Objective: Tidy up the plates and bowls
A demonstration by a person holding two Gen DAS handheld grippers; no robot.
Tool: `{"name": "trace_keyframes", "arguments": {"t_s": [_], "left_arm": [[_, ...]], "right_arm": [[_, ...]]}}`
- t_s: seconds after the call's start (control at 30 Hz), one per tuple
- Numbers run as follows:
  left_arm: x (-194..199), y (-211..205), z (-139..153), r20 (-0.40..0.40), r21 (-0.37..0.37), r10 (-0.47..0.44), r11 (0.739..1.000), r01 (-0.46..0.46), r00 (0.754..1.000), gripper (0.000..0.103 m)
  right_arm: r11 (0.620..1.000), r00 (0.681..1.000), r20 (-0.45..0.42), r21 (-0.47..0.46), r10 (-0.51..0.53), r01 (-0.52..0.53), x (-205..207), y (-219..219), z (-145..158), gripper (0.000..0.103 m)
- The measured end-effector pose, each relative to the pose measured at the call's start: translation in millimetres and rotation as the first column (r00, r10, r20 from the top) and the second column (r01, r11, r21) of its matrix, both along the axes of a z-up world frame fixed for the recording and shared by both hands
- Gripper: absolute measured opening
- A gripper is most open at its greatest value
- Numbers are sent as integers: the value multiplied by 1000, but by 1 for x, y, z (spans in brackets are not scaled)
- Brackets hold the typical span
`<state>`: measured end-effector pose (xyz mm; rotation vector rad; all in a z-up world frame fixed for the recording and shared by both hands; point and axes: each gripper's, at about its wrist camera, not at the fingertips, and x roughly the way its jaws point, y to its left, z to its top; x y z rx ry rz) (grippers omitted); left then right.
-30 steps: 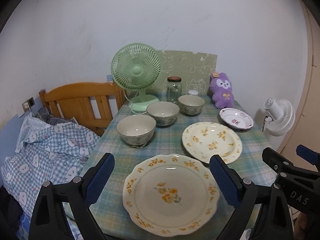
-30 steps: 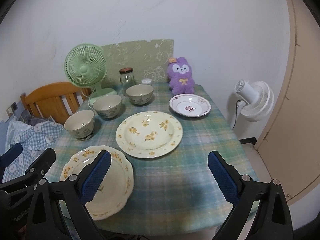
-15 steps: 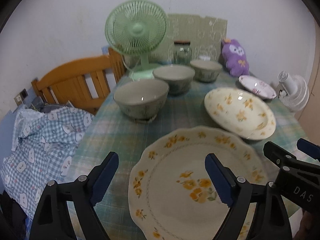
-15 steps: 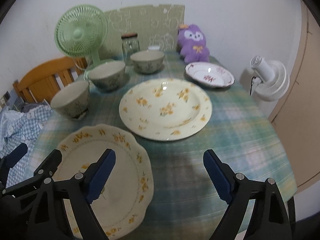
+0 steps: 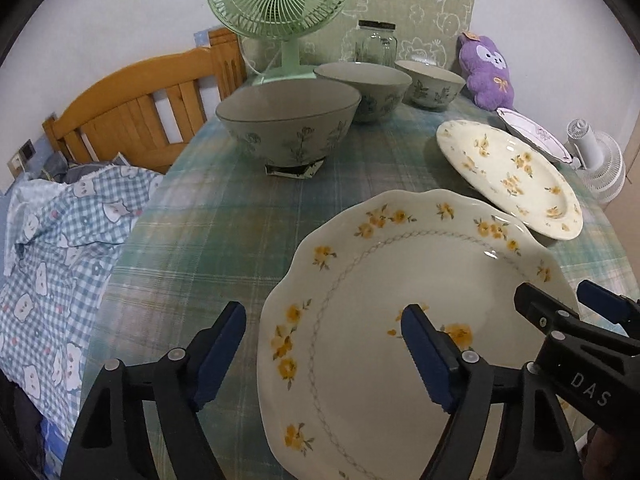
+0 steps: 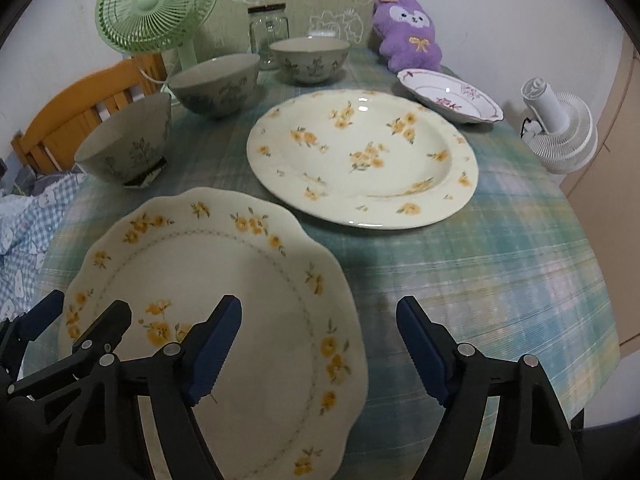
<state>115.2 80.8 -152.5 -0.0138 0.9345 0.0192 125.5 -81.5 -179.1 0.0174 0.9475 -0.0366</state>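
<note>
Left wrist view: we note L gripper [image 5: 322,350] pitched down, jaws apart and closing, straddling scalloped plate [image 5: 400,300] left rim at table [image 5: 208,216] near edge. R gripper [image 6: 318,346] likewise, jaws closing astride its right rim; neither pad touching.

Both grippers have black plastic arms; silver screw heads dot them. Ribbed blue pads [image 5: 426,354] line the fingers; one arm reads "DAS".

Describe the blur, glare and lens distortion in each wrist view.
Left wrist view: sharp overall, fisheye bends the wooden headboard, small glare glints on the round floral plate. Right wrist view: tablecloth streaked with motion blur at right, glints on the round plate's rim, corners vignetted black.
</note>
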Motion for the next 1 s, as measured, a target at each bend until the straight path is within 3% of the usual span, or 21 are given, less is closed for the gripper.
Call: {"name": "trace_keyframes", "arguments": {"t_s": [0.2,0.6,1.0], "left_arm": [[6,0,-2,-40,-47,-63,997,62,997,75],[13,6,1,-88,-70,-85,994,79,993,74],[10,-15,38,-80,-73,-113,992,107,990,74]], "right_arm": [[1000,999,-53,-2,4,-5,6,8,-7,67],[999,994,-104,-14,-37,35,5,13,-1,67],[997,990,-125,-30,-70,66,-2,-5,35,67]]}}
